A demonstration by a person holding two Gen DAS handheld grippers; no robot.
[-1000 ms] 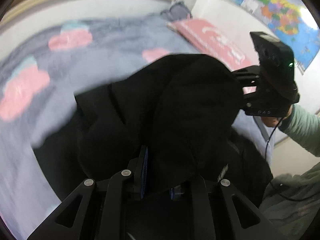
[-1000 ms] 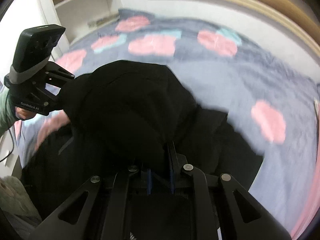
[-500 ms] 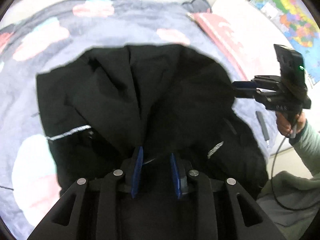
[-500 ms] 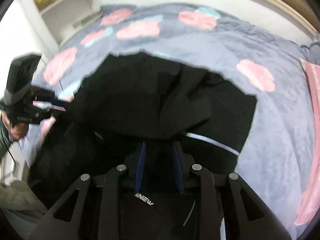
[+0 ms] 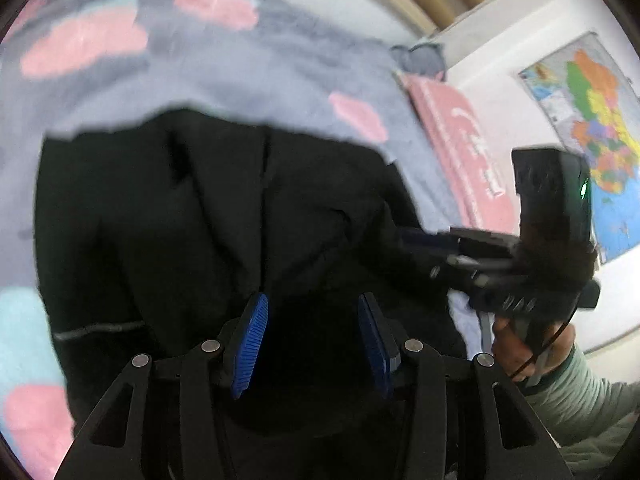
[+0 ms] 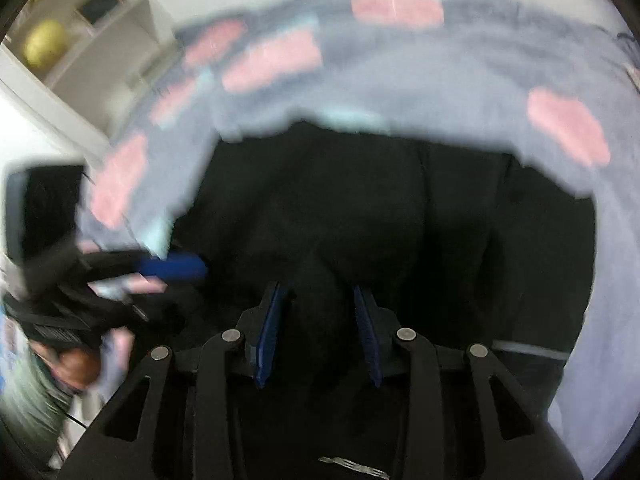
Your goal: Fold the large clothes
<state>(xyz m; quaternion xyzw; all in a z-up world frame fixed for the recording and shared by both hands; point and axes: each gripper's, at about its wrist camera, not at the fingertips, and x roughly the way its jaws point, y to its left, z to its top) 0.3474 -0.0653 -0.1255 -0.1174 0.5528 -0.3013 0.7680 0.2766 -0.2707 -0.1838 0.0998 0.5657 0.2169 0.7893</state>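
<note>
Two black hand-held grippers with blue pads, left (image 5: 312,340) and right (image 6: 318,330), jaws parting, pads clear of the cloth. One black fabric garment (image 5: 200,216) lies spread on one grey bedspread with pink patches (image 5: 280,64). One wall map (image 5: 592,128).

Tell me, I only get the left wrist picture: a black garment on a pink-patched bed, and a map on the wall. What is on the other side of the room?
Observer: The right wrist view shows a white shelf unit with a yellow ball on it.
Visitor: Is the other tool gripping the cloth?
Observer: No. The right gripper has its jaws opening; the black garment bunches loosely between its blue pads.
Visitor: Can you see my tool from there?
Observer: Yes, blurred. The left gripper reaches over the garment's left edge, its jaws opening too.
</note>
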